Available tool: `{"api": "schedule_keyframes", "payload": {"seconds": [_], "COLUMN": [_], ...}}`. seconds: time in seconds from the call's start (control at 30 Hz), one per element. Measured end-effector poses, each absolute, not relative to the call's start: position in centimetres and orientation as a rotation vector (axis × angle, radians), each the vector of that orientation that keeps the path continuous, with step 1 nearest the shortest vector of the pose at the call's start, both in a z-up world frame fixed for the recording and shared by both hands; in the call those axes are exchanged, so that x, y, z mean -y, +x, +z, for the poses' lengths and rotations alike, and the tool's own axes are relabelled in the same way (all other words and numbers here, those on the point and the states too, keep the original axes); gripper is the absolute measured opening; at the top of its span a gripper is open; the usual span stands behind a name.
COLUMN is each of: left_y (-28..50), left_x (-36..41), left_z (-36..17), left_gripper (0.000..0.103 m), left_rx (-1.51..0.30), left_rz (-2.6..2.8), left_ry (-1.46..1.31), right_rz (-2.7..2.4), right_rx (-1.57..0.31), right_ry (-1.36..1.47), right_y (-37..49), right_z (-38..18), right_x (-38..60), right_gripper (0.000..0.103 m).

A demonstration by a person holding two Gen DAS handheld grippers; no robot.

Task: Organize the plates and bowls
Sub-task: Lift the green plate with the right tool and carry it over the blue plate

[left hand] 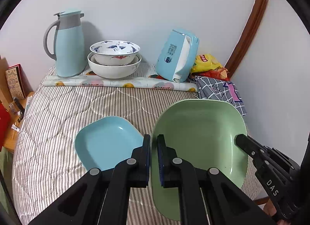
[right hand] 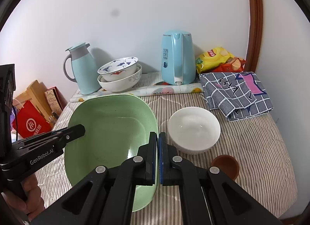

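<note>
The large pale-green squarish plastic dish (right hand: 114, 128) is held tilted above the striped quilted bed (right hand: 251, 147), hollow facing the near side, long axis apparently running near to far. Left tongs (left hand: 154, 137) clamp its left rim; right tongs (right hand: 158, 134) clamp its right rim, beside a round white ceramic bowl (right hand: 193, 128).

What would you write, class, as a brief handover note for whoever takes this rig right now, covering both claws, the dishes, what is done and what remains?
Left claw: shut on the left rim of the large green squarish plate.
Right claw: shut on that plate's right rim; both claws hold it tilted above the striped quilt.
Small blue squarish plate: on the quilt, left of the green one.
Plain white bowl and small brown dish: on the quilt, to the right.
Done: the blue-patterned bowl sits nested in a white bowl at the back.
Left: set down the green plate and group the loose dishes.
</note>
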State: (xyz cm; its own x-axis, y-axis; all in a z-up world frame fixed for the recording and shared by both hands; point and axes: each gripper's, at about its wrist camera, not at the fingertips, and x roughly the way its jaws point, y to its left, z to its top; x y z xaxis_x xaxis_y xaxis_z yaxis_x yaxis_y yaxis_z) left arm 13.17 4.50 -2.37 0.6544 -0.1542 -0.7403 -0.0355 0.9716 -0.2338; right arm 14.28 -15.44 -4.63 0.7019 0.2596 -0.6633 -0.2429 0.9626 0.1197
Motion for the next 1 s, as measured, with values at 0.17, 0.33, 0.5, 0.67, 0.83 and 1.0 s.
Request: {"api": "schedule_keyframes", "payload": {"seconds": [0.17, 0.33, 0.5, 0.67, 0.83, 1.0], "left_y": [12.0, 11.4, 11.0, 10.9, 11.0, 11.3], "left_x": [-4.9, -5.6, -6.6, -7.4, -8.4, -9.5], "left_z": [-1.8, -1.5, -1.6, -1.7, -1.8, -2.3], "left_gripper": [0.008, 0.008, 0.008, 0.008, 0.008, 0.008], "left_rx": [-0.842, -0.836, -0.836, -0.84, -0.843, -0.855], "left_rz": [-0.057, -0.051, -0.039, -0.03, -0.02, -0.01], "left_ry": [-0.229, -0.231, -0.229, -0.225, -0.223, -0.227], "right_rz": [0.283, 0.29, 0.298, 0.308, 0.318, 0.328], "right_rx": [-0.733, -0.725, -0.724, -0.722, -0.722, -0.731], "right_ry": [0.023, 0.029, 0.025, 0.026, 0.033, 0.03], "right_y": [13.2, 12.5, 12.2, 12.1, 12.2, 12.5], "right_z": [-4.4, -4.2, -4.2, -4.4, -4.6, -5.1], "right_x": [15.0, 14.4, 13.6, 12.5, 11.6, 10.4], "right_gripper": [0.003, 0.003, 0.003, 0.003, 0.003, 0.002]}}
